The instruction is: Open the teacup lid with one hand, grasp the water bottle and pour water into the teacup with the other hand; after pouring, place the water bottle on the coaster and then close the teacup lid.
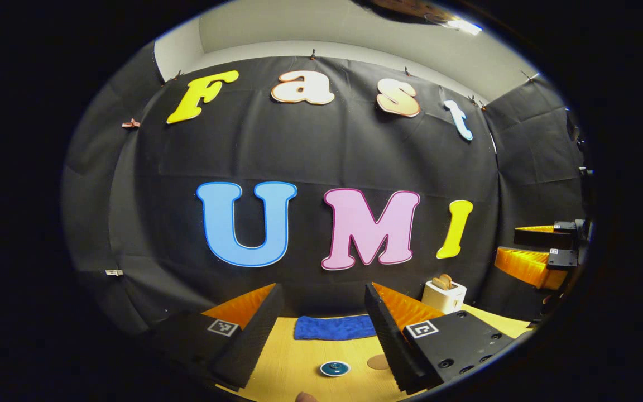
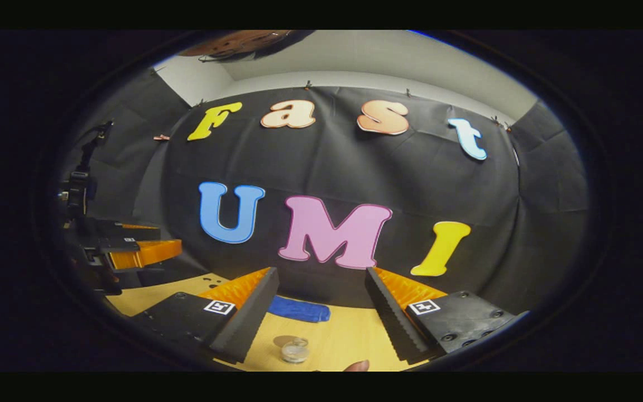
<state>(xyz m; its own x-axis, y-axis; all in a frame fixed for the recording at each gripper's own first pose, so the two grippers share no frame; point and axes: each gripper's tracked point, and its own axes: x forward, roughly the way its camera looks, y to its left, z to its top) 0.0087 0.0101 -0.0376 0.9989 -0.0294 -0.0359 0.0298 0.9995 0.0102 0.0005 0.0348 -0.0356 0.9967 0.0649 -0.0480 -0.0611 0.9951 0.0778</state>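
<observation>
In the left gripper view, the teacup [image 1: 335, 368] stands low on the wooden table [image 1: 288, 363], seen from above, with its teal lid on. A round brown coaster [image 1: 378, 362] lies just right of it, partly behind my finger. My left gripper [image 1: 321, 307] hangs open above them, holding nothing. In the right gripper view, the clear water bottle [image 2: 295, 350] stands upright below the open right gripper [image 2: 320, 293], with the brown coaster [image 2: 282, 339] touching its far left side. The right gripper [image 1: 539, 251] also shows at the far right of the left gripper view, and the left gripper [image 2: 132, 245] at the far left of the right gripper view.
A folded blue cloth [image 1: 334, 328] [image 2: 299, 309] lies at the back of the table by the wall. A white toaster [image 1: 444, 295] with toast in it stands at the back right. A person's fingertip [image 1: 306, 397] [image 2: 358, 365] shows at the bottom edge of each view.
</observation>
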